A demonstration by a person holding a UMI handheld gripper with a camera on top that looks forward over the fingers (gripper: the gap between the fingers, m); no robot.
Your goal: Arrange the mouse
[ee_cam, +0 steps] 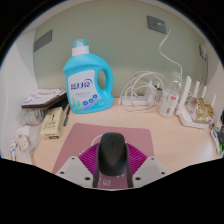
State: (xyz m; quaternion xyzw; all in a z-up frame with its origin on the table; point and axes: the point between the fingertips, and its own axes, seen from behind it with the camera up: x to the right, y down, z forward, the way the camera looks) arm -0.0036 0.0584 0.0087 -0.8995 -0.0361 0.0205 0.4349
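Observation:
A black computer mouse point(112, 156) sits between my gripper's point(112, 150) two fingers, its length running straight ahead. The magenta pads point(88, 160) press against both of its sides, so the gripper is shut on it. The mouse is over a mauve mouse mat point(80, 136) that lies on the beige table point(175, 145) just ahead of the fingers. I cannot tell whether the mouse touches the mat or is held just above it.
A blue detergent bottle point(86, 80) stands beyond the mat. White cables and a power strip point(142, 97) lie to its right, and a white router point(192, 103) stands further right. Small boxes and clutter point(45, 108) sit at the left.

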